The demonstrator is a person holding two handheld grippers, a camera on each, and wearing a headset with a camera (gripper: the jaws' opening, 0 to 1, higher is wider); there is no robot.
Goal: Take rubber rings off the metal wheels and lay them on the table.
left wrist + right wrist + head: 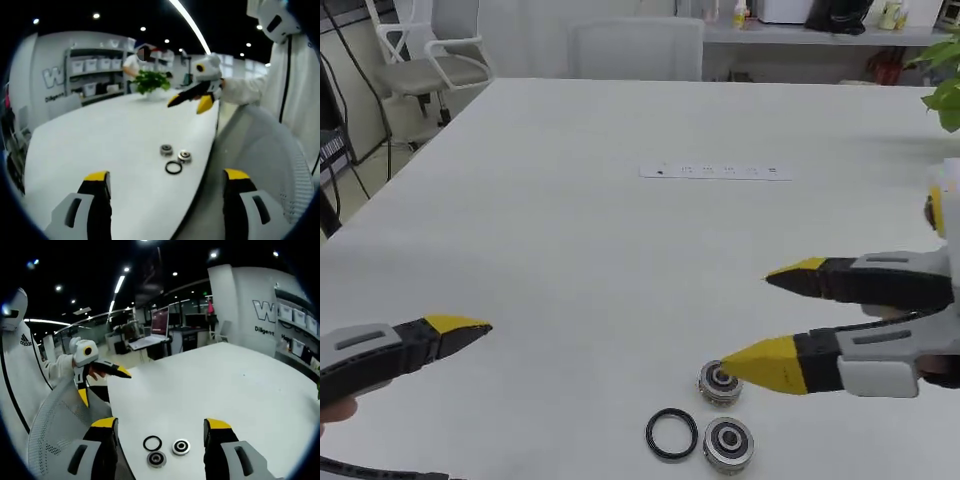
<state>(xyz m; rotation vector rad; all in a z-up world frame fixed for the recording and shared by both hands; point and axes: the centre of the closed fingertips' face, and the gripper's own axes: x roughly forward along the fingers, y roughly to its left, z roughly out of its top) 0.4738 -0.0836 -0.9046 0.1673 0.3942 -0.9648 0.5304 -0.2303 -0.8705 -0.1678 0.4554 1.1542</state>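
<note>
**Occlusions and crops**

Head view: right gripper (745,322) runs off the right edge. Its lower yellow tip covers part of the far metal wheel (715,389); contact can't be told. Left gripper (166,174) is cropped at the left edge there, lower jaw nearly out of frame. In its own view the jaw bases leave the bottom. Both gripper views: wheels too small to tell if rings sit on them. Table panel (715,172) markings unreadable. Plant (945,85) cut by the right edge.

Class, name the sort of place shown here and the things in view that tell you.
Probably an open-plan office or lab: a long white table, office chairs, shelves of storage bins and desks with monitors.
</note>
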